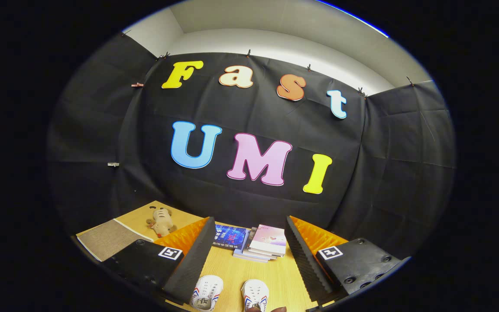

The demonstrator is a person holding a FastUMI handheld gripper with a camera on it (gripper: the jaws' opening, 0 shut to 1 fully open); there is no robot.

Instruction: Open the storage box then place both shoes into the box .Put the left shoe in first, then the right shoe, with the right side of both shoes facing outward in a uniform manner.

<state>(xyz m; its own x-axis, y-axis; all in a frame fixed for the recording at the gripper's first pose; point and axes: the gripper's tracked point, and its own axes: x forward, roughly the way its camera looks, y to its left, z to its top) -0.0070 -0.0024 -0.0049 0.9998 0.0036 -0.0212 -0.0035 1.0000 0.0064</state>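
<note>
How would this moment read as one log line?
gripper: open, holding nothing | two shoes: on table between fingers | books: beyond

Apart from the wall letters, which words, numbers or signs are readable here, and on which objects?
Blue book: cover print, too blurred to read.
Pink book: no legible text.
Gripper, open, shoes between its fingers: square black-and-white markers, no words.
Shoes: coloured stripes, no readable text.

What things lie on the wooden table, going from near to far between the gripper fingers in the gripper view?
Between the open gripper fingers: pair of small white shoes with red and blue stripes → stack of books, pink-covered one on top → blue-covered book, just left of the stack, beside the black cloth wall.
</note>
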